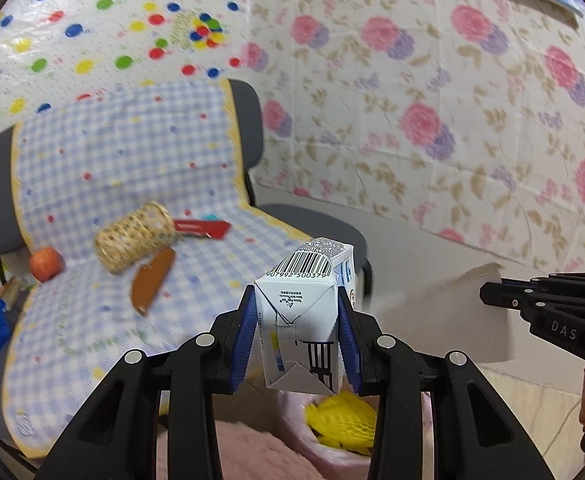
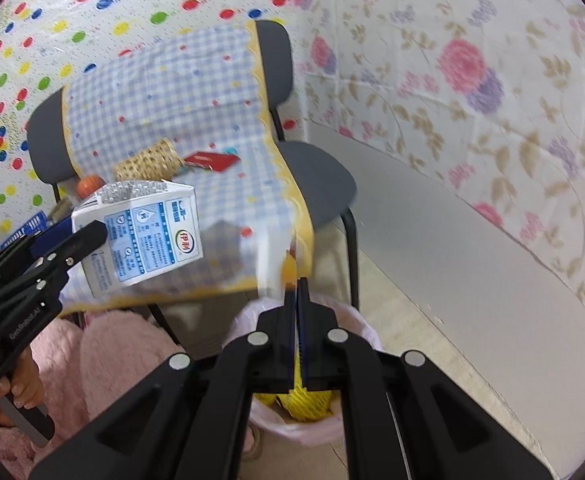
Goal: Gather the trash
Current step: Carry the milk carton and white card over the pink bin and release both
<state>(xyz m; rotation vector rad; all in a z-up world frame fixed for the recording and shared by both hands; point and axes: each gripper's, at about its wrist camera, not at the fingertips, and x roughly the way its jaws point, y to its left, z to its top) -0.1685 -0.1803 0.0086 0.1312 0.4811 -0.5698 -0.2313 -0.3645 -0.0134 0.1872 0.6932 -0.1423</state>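
The milk carton (image 1: 306, 312) was clamped between the blue pads of the left gripper (image 1: 298, 330) at the lower centre of the left wrist view, above a pink-lined bin (image 1: 292, 424) holding yellow foam netting (image 1: 342, 420). The right gripper (image 2: 297, 300) was held pointing downward over the same bin (image 2: 356, 316), its jaws pressed together, with a blurred white sheet (image 2: 270, 256) at their tips. Behind, in the upper left, a woven tube (image 1: 134, 236), a red packet (image 1: 202, 228), a brown piece (image 1: 152, 280) and an orange fruit (image 1: 46, 264) were spread on a checked cloth (image 1: 92, 152) draped over a grey chair (image 1: 248, 120). Patterned wall coverings were seen beyond.
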